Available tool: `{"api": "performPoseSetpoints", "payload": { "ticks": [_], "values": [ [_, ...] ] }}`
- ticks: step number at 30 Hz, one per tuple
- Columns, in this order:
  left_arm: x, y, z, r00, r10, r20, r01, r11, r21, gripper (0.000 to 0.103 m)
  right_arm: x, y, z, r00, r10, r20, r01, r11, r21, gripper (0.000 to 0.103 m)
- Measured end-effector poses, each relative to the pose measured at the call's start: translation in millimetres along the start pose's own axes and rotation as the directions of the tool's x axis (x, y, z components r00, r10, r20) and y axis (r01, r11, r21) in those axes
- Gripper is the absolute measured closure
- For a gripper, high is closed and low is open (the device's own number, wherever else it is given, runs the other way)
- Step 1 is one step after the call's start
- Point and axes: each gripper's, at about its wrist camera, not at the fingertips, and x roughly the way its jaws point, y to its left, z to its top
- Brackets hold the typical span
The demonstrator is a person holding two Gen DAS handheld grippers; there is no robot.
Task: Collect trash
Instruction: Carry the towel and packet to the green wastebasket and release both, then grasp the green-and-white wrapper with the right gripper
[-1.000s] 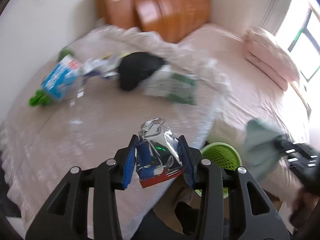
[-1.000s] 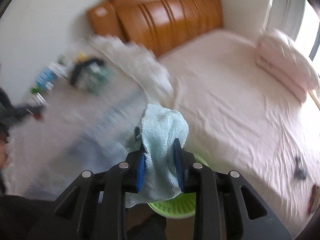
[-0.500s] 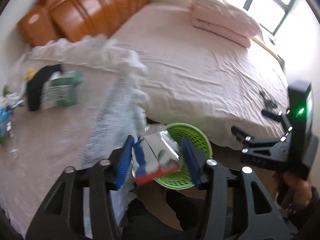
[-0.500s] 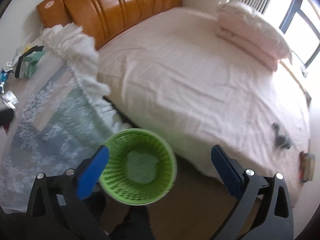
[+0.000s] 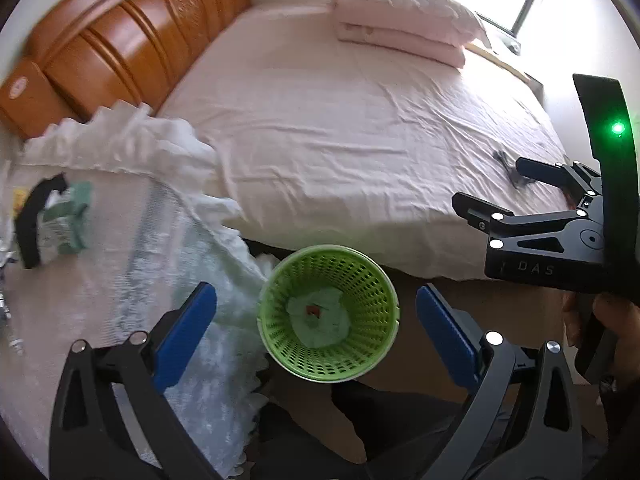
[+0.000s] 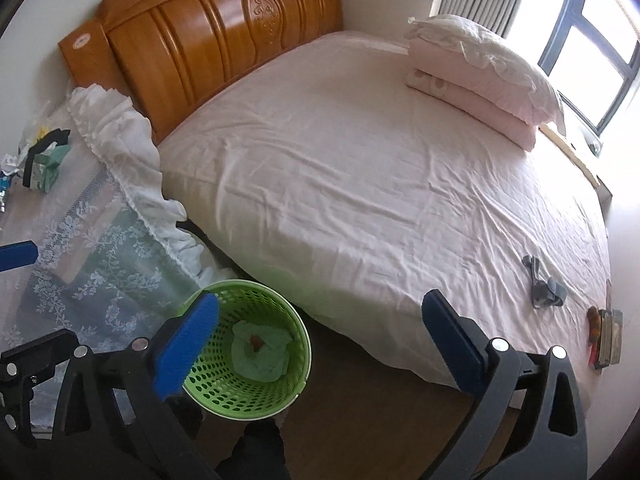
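Note:
A green perforated basket (image 5: 372,280) stands on the floor between the bed and a lace-covered table; it also shows in the right wrist view (image 6: 280,304). Inside lie a pale green cloth (image 5: 320,322) and a small red wrapper (image 5: 313,310). My left gripper (image 5: 316,324) is open and empty right above the basket. My right gripper (image 6: 320,340) is open and empty, just right of the basket; it shows in the left wrist view (image 5: 496,188). More trash, a green packet with a black piece (image 5: 52,216), lies on the table at the left.
A large bed with a pink sheet (image 6: 380,160), stacked pillows (image 6: 480,76) and a wooden headboard (image 6: 208,32) fills the right. A grey item (image 6: 542,284) and books (image 6: 608,336) lie at the bed's far edge. A white lace cloth (image 6: 100,240) covers the table.
My left gripper opened and dropped the foil wrapper into the basket. My right gripper stayed open after releasing the green cloth and moved slightly right.

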Motion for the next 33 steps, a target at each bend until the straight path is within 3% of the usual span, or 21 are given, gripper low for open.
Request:
{"api": "performPoseSetpoints", "payload": {
  "ticks": [5,8,14,17,21,24,27,33],
  "values": [
    [-32.2,31.1,1.2,0.991,0.1,0.09,-0.091,0.99,-0.107,0.008,-21.6,25.1,23.4,0.993,0.077,0.086,-0.073,0.996,-0.046,0.002],
    [-59.0,63.7,-2.8,0.968,0.208,0.141,-0.176,0.962,-0.211,0.008,-36.3,54.6,45.2,0.978,0.151,0.144,-0.139,0.986,-0.089,0.002],
    [-108.5,144.0,-26.5,0.913,0.379,0.15,-0.295,0.869,-0.398,0.008,-51.1,138.5,84.0,0.929,0.313,0.199,-0.264,0.935,-0.238,0.002],
    [-126.7,185.1,-47.6,0.881,0.459,0.114,-0.357,0.804,-0.475,0.008,-52.6,182.7,96.1,0.904,0.381,0.193,-0.311,0.897,-0.315,0.002],
    [-137.8,226.8,-73.9,0.861,0.503,0.073,-0.388,0.743,-0.545,0.008,-51.7,230.1,103.3,0.885,0.436,0.166,-0.349,0.855,-0.383,0.002],
    [-140.8,251.3,-85.3,0.857,0.513,0.056,-0.391,0.716,-0.578,0.008,-44.0,260.1,105.6,0.875,0.467,0.124,-0.377,0.82,-0.43,0.002],
    [-141.0,269.0,-96.0,0.858,0.511,0.047,-0.389,0.707,-0.591,0.007,-32.6,287.7,105.1,0.872,0.484,0.071,-0.384,0.767,-0.514,0.002],
    [-131.6,290.4,-105.6,0.873,0.487,0.036,-0.371,0.708,-0.6,0.008,10.3,344.1,98.3,0.911,0.411,-0.019,-0.268,0.558,-0.785,0.002]
  ]
}}
